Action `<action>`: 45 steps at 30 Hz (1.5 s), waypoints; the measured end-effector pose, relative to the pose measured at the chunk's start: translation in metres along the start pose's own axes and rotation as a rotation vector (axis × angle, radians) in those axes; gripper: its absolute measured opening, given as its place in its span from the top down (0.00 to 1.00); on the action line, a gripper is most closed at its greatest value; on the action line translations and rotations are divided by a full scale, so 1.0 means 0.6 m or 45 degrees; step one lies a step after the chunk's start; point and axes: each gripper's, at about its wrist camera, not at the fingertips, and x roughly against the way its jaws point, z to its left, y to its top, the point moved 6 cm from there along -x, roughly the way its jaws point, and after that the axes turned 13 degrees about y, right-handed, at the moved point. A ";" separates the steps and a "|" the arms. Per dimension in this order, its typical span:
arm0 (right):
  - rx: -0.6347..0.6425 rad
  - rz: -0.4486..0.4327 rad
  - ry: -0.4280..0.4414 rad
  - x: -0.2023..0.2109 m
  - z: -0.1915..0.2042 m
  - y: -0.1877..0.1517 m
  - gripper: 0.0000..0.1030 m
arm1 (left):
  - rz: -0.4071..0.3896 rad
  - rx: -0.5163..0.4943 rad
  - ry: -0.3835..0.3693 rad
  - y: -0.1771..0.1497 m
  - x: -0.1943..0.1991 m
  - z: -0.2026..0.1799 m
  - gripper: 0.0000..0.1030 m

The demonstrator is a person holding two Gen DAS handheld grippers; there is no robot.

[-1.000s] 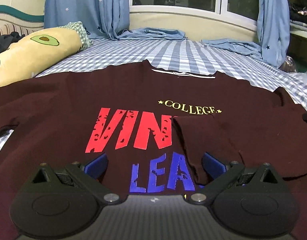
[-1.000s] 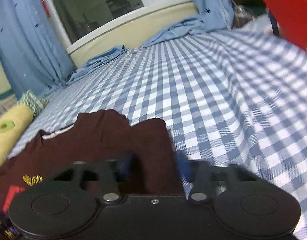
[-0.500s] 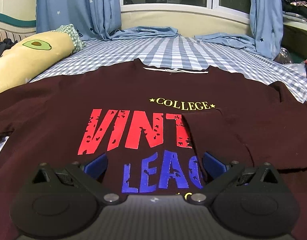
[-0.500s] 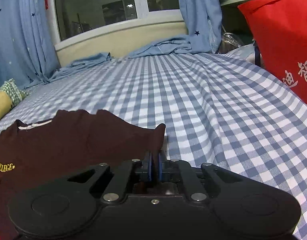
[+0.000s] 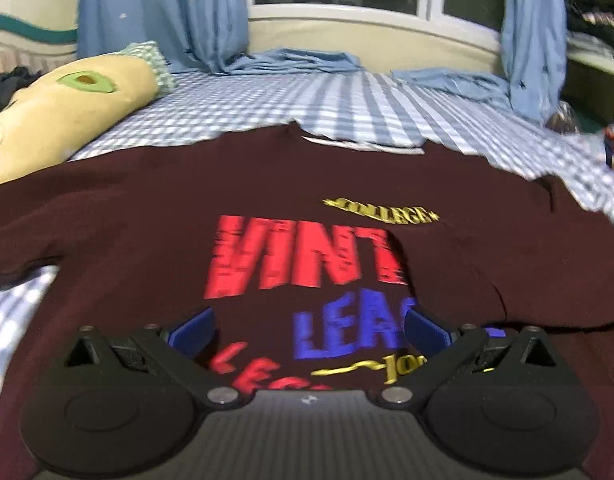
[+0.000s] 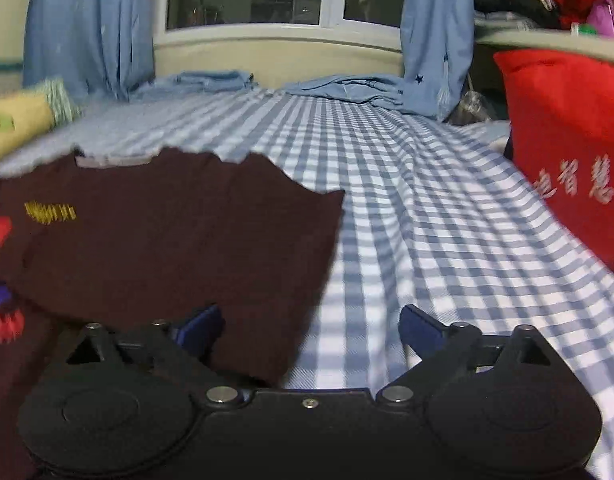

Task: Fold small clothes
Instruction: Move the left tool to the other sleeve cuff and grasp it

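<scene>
Right tongs (image 6: 309, 330) had just been opening and stood wide apart, nothing pinched; half a second earlier they were closed at the sleeve edge. The folded edge of the one maroon T-shirt (image 6: 179, 240) lay under the space between them. The right sleeve (image 5: 487, 272) now lay folded inward over the chest print, so by my reading the first fold was released and done. Left tongs (image 5: 307, 330) were also apart, empty, hovering over the shirt front. The other sleeve (image 5: 23, 248) was not yet folded. The shirt lay flat on the checked bed (image 6: 427, 220). Beyond: one avocado pillow (image 5: 67, 112), one red bag (image 6: 567, 140), two blue curtains (image 5: 167, 12).
</scene>
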 end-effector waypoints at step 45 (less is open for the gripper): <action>0.050 -0.110 0.490 0.148 0.417 -0.068 0.00 | -0.251 0.524 0.768 -0.055 0.012 0.759 0.18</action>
